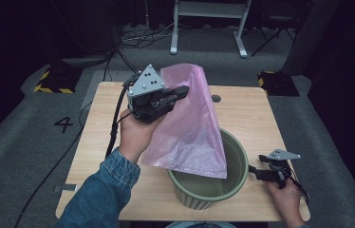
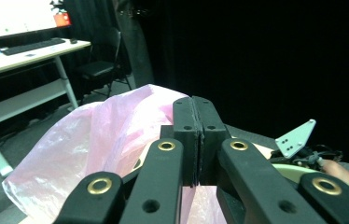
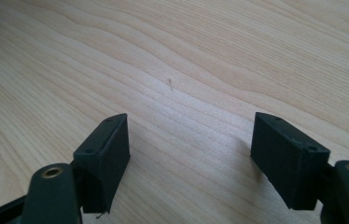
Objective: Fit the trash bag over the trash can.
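Observation:
A thin pink plastic bag (image 1: pixel 190 128) hangs over the wooden table (image 1: pixel 242 109), its lower edge draped across the rim of a green ribbed bin (image 1: pixel 236 159). My left gripper (image 1: pixel 181 91) is held up above the table's left half, shut on the bag's upper edge. In the left gripper view the jaws (image 2: pixel 194 105) press flat together, with the bag (image 2: pixel 93 135) bunched behind and to their left. My right gripper (image 1: pixel 257 174) rests low at the bin's right side, open. In the right gripper view its jaws (image 3: pixel 191 135) stand wide apart over bare wood, with nothing between them.
The bin stands near the table's front edge. A white desk frame (image 1: pixel 209 23) and loose cables (image 1: pixel 142 38) lie beyond the table. Yellow-and-black striped blocks (image 1: pixel 54 80) sit on the grey floor at both far corners. In the left gripper view a desk with a keyboard (image 2: pixel 28 46) stands at the left.

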